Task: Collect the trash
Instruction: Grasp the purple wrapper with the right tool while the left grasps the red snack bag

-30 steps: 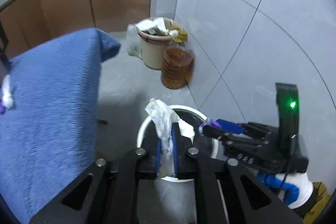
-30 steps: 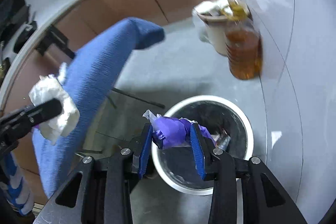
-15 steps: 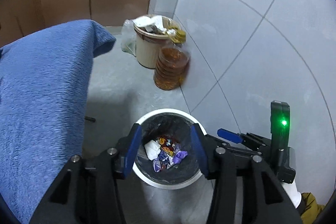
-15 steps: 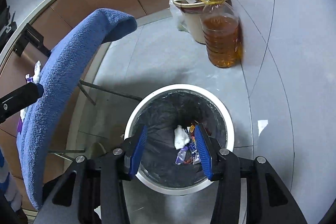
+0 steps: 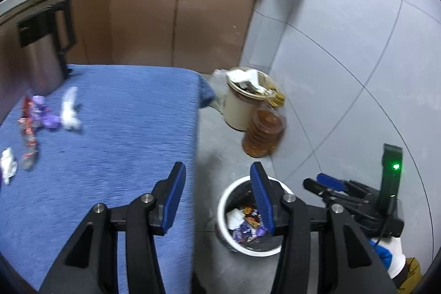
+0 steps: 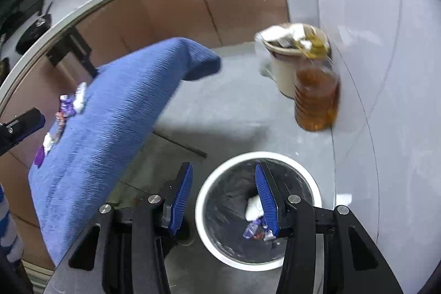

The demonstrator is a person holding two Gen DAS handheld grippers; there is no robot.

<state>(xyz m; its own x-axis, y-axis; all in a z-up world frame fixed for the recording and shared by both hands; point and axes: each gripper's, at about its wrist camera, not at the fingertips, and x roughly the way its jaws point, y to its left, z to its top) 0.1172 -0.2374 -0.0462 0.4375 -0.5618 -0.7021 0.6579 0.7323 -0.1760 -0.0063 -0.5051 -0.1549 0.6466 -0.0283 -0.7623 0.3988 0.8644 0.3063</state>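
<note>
Trash: candy wrappers (image 5: pixel 33 117) and crumpled tissues (image 5: pixel 70 112) lie scattered on the far left of the blue-clothed counter (image 5: pixel 124 128), beside a steel kettle (image 5: pixel 41 54); more pieces already sit in the white bin (image 5: pixel 223 214) on the floor to the right.
Left tool (image 5: pixel 217 200): your jaws stand wide apart and empty, straddling the counter edge and the bin, probably ready for another pickup.
Right tool (image 6: pixel 223 197): likewise spread, holding nothing, above the bin mouth.
Oil bottle (image 5: pixel 263 134) and beige pail (image 5: pixel 242 101): by the wall, well clear.
</note>
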